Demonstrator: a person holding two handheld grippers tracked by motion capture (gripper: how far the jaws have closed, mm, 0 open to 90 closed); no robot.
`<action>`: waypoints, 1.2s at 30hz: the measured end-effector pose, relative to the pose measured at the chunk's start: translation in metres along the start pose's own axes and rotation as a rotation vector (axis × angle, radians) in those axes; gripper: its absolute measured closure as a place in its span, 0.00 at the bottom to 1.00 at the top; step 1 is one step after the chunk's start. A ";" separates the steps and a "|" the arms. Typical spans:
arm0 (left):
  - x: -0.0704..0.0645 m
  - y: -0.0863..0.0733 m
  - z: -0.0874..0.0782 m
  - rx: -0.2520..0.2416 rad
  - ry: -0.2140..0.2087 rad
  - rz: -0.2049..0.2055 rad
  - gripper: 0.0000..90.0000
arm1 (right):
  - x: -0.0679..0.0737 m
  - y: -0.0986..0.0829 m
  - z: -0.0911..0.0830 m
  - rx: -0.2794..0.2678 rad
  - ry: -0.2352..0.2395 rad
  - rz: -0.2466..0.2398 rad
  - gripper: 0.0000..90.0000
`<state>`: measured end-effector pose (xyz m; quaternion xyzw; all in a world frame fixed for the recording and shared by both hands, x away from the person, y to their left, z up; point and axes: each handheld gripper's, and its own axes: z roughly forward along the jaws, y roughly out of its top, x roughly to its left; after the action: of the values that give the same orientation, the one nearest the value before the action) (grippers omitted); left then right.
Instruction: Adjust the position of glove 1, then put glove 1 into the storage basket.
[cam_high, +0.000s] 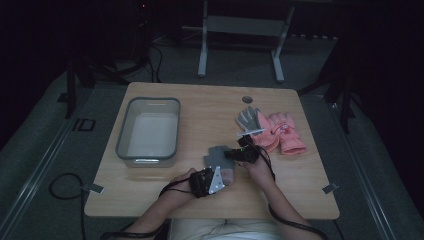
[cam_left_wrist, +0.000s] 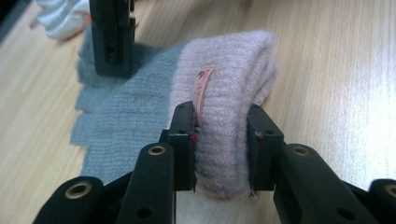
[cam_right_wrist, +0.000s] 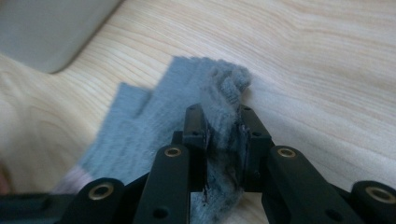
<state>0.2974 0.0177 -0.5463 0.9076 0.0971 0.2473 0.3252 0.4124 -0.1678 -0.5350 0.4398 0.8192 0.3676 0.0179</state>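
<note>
From above, hands hide much of the knit glove (cam_high: 216, 157) lying near the desk (cam_high: 200, 107) front. The gripper views show more: the left gripper (cam_left_wrist: 220, 140) fingers clamp its pink cuff, the right gripper (cam_right_wrist: 223, 140) fingers pinch its grey edge

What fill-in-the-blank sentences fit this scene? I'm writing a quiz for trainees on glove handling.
1. The left tongs grip the knit glove by its ____ cuff.
2. The right tongs pinch the glove's ____ finger end.
3. The grey bin stands to the ____ of the glove in the high view.
4. The pair of padded gloves on the table is ____ in colour.

Missing words: pink; grey; left; pink
</note>
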 end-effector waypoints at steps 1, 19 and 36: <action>0.003 0.001 -0.002 0.006 -0.014 -0.012 0.77 | 0.001 0.001 -0.002 -0.002 0.005 -0.003 0.86; 0.048 0.020 -0.046 0.034 -0.002 -0.011 0.79 | 0.032 0.044 -0.041 -0.126 0.084 -0.089 0.86; 0.094 0.026 -0.108 0.057 0.070 -0.013 0.79 | 0.076 0.112 -0.056 -0.188 0.107 -0.171 0.86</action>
<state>0.3235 0.0883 -0.4217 0.9066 0.1215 0.2739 0.2971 0.4254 -0.1069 -0.4024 0.3445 0.8154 0.4628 0.0467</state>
